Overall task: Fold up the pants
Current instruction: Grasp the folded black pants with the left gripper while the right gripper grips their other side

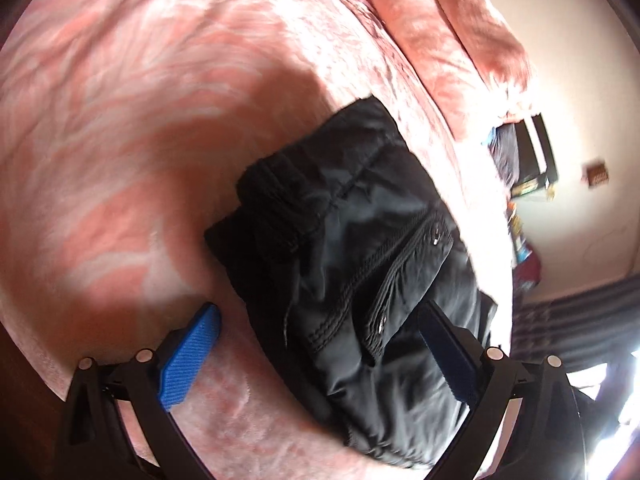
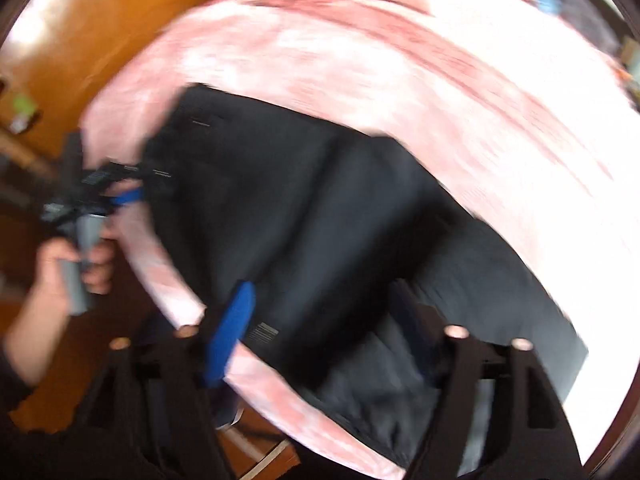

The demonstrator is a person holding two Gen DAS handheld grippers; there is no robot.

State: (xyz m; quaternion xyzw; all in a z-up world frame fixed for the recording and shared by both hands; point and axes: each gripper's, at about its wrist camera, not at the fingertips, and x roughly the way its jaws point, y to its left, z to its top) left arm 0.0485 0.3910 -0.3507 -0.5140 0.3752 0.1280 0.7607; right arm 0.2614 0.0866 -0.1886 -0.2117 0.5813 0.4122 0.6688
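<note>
Black pants (image 1: 360, 248) lie folded on a pink patterned bedspread (image 1: 120, 120); a zipped pocket and the elastic waistband show. My left gripper (image 1: 320, 340) is open just above the near end of the pants, one blue finger (image 1: 188, 360) over the bedspread, the other over the cloth. In the blurred right wrist view the pants (image 2: 300, 220) spread across the bedspread (image 2: 400, 80). My right gripper (image 2: 320, 328) is open over their near edge and holds nothing. The left gripper (image 2: 124, 196) also shows there at the pants' left edge, held by a hand.
Pink pillows (image 1: 460, 20) lie at the head of the bed. A wooden floor (image 2: 100, 20) lies beyond the bed's edge. A white wall, a dark shelf (image 1: 536, 152) and a striped curtain (image 1: 580, 320) stand to the right of the bed.
</note>
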